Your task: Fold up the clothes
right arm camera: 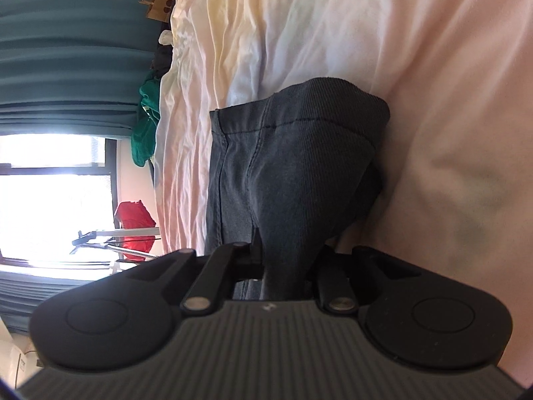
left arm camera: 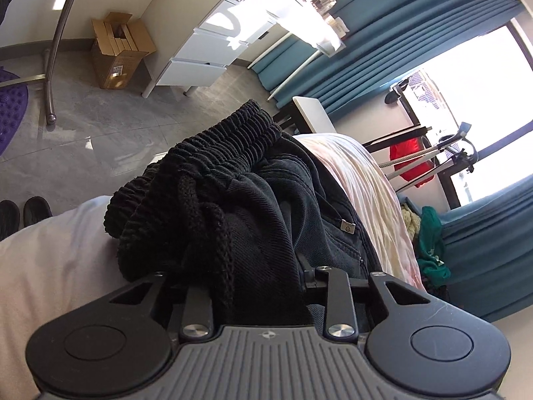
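Left gripper (left arm camera: 266,276): my fingers are buried in bunched black cloth, which fills the gap between them; I have them pinched tight on the shorts at the waistband end.
Right gripper (right arm camera: 286,260): my jaws are drawn in close on a fold of the same dark cloth, which runs straight out of the gap; the fingertips themselves are hidden by it.
Shorts (left arm camera: 266,200): black-grey twill, gathered up in front of my left gripper and lying on the bed near its edge. From my right wrist the hem end (right arm camera: 293,153) shows, stitched and folded, lying flat on the sheet.
Waistband (left arm camera: 213,153): ribbed elastic, scrunched, at the far end of the bundle towards the floor side of the bed.
Drawstring (left arm camera: 213,233): thick black cord, hanging down over the cloth just ahead of my left fingers.
Rivet (left arm camera: 348,226): a small metal stud on a seam on the right of the bundle.
Bed (right arm camera: 433,66): pale pink and cream sheet, creased in long lines; it carries the shorts.
Floor (left arm camera: 133,126): grey glossy tile beyond the bed edge.
Slippers (left arm camera: 23,215): a dark pair on the floor just beside the bed.
Box (left arm camera: 121,50): open brown cardboard, against the wall.
Drawers (left arm camera: 213,53): white, next to the box.
Curtains (left arm camera: 383,43): teal, framing a bright window.
Red bag (right arm camera: 135,220): near the window, past the bed's edge.
Green cloth (right arm camera: 146,123): heaped off the bed's edge, by the curtain.
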A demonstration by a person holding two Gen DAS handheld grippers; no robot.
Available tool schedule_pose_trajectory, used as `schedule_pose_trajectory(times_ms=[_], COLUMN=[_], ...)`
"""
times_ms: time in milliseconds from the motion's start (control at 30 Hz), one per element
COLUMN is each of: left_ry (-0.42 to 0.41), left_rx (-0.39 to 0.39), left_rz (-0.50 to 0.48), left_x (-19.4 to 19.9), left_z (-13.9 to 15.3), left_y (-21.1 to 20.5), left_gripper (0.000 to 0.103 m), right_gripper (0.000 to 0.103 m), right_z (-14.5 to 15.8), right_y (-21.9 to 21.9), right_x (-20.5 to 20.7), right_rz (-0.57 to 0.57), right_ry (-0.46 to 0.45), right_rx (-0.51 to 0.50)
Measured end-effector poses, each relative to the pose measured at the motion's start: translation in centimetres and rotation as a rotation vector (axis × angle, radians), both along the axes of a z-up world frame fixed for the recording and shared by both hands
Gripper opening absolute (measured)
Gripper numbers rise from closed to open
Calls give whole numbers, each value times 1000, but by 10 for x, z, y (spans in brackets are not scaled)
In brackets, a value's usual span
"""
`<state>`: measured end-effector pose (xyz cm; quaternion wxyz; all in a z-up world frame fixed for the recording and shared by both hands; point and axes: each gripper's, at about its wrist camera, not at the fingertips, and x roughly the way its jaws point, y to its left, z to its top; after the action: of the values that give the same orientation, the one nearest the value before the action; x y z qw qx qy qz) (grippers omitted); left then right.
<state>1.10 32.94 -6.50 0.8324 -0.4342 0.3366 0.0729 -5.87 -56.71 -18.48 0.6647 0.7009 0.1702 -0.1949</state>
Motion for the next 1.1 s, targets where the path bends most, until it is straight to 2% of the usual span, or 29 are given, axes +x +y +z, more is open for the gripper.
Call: schedule_pose_trajectory(times_ms=[67, 167, 267, 333, 400, 500, 633, 733, 867, 967, 1100], left_ry=[-11, -7, -7, 0, -7, -34, -122, -177, -226, -249, -241], left_rx=[27, 43, 118, 198, 297, 386, 540, 615, 632, 645, 588], left_rz=[-30, -75, -82, -77, -79, -76, -39, -68, -167, -246, -395], left_x=[-6, -14, -31, -44, -55, -65, -65, -52, -28, -7, 24], left_z=[6, 14, 28, 39, 52, 70, 98, 110, 103, 85, 49], left_y=[-1, -1, -3, -8, -15, -23, -50, -87, -147, -198, -265], left_gripper=[69, 81, 86, 99, 99, 99, 101, 101, 102, 102, 102], right_gripper=[14, 16, 18, 22, 31, 43, 46, 48, 48, 47, 46], right_z=[-5, -9, -9, -9, -9, -11, -15, -18, -17, -14, -13], right_y=[-2, -3, -4, -6, -8, -10, -14, -16, -17, -16, -16], right_x=[-3, -7, -5, -4, -4, -3, 0, 2, 7, 10, 11], right_rz=[-5, -17, -11, -10, -22, -29, -29, -29, -24, -18, -11], right_ry=[-20, -43, -41, -38, -34, -45, -69, -87, -78, -59, -51], right_rx=[26, 58, 55, 44, 34, 24, 17, 11, -29, -71, -102])
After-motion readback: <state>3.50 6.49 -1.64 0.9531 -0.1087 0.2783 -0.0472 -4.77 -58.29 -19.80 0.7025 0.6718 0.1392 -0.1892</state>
